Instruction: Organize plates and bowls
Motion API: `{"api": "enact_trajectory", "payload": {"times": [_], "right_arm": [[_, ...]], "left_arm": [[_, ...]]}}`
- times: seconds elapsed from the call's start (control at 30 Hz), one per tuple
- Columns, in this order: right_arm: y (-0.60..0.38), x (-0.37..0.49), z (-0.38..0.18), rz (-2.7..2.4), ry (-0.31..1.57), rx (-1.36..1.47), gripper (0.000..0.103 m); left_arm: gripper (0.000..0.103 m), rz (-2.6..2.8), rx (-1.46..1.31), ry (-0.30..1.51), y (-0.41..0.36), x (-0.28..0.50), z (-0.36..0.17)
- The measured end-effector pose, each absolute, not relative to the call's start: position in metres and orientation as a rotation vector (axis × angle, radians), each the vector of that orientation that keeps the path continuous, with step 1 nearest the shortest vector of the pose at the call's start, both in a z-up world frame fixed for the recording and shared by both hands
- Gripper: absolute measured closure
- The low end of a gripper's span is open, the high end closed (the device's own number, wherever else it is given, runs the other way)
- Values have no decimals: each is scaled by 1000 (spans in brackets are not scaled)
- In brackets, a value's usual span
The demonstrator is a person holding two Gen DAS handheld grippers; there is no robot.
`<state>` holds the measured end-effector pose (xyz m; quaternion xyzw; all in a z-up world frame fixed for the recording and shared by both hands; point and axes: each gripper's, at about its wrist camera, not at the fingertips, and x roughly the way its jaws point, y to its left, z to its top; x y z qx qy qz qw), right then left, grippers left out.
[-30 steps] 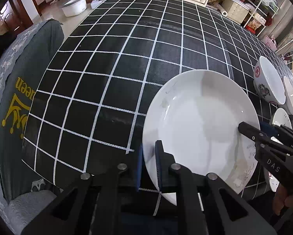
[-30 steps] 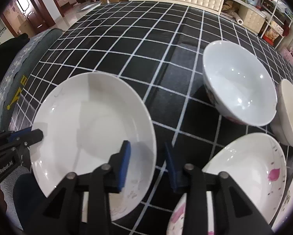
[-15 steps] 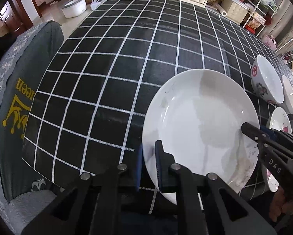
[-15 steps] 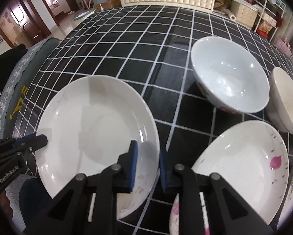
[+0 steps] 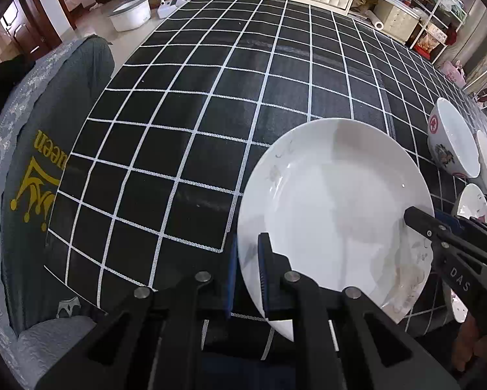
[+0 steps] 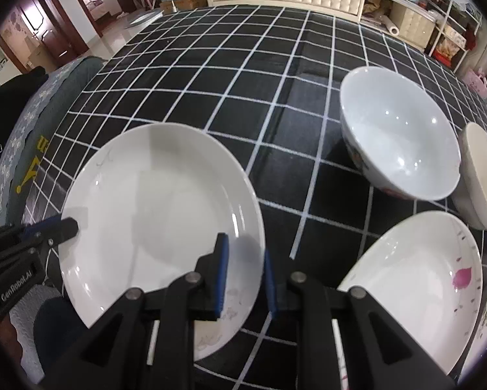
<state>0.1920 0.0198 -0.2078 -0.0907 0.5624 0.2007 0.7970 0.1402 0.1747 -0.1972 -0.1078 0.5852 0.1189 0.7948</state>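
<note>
— Closing in over the last second, the right claw (image 6: 243,269) has brought its blue pads together onto the near right rim of the white plate (image 6: 152,201); a second ago they stood wide apart.

— And the left one?

— Left claw (image 5: 246,273) stays pinched on the opposite rim of that same plate, one pad above, one below — no change there. Both claws grip it now.

— Where does the plate sit?

— At the near edge of the counter (image 5: 211,104), on the black cloth with white grid lines. Whether it rests flat or is lifted a little, I can't tell.

— Anything beside it?

— A deep white bowl (image 6: 396,133) farther back on the right, a cream bowl (image 6: 484,175) touching it, and a pink-flowered plate (image 6: 415,279) near the right claw.
</note>
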Motion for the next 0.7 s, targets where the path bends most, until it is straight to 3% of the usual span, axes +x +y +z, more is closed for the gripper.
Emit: {"api": "enact_trajectory", "payload": {"times": [0.37, 0.47, 0.53, 0.7], "right_arm": [[3, 181, -171, 372, 1121, -228, 74], [-6, 172, -157, 363, 1091, -216, 58], [-15, 164, -147, 351, 1063, -211, 46], [-43, 150, -126, 323, 1025, -190, 39]], "left_arm": [[87, 371, -199, 1124, 178, 113, -148], [79, 335, -196, 1086, 169, 105, -126], [79, 294, -188, 1058, 154, 100, -113], [66, 216, -145, 1006, 118, 95, -93]]}}
